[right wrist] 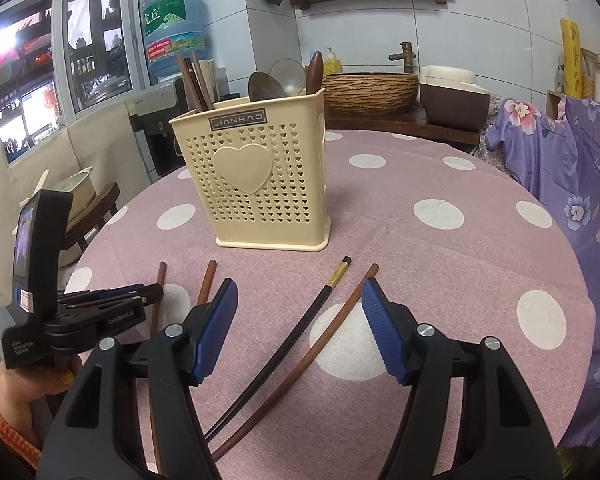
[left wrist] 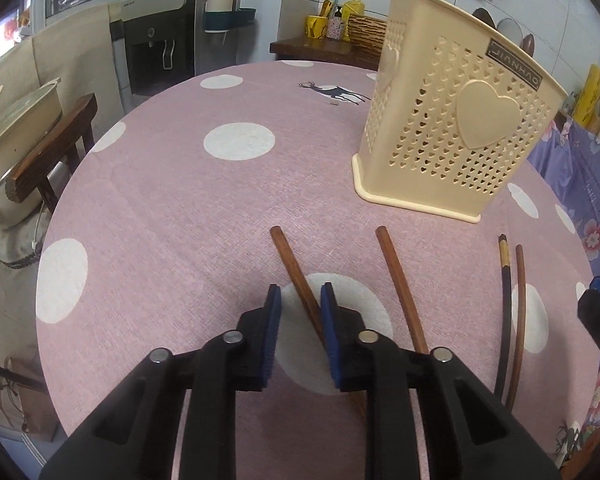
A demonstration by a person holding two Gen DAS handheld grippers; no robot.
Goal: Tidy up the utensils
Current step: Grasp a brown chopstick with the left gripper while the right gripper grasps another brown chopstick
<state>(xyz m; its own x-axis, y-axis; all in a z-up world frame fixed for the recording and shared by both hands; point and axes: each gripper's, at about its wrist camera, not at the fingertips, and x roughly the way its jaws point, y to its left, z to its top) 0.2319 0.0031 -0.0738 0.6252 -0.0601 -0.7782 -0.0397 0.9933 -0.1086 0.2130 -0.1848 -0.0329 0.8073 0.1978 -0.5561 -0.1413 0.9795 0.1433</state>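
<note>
Jaws astride chopstick (left wrist: 296, 276) — R view: spoons (right wrist: 262, 86) in holder (right wrist: 260, 184).

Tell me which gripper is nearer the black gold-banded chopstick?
Right. The right gripper straddles the black gold-banded chopstick; the left gripper brackets a brown chopstick farther left.

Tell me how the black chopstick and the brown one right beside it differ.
The black chopstick is near-black with a gold band by its top end; the brown chopstick is plain reddish wood. The black one lies left of the brown one. Both lie flat on the tablecloth, ungripped, between the right gripper's open fingers.
</note>
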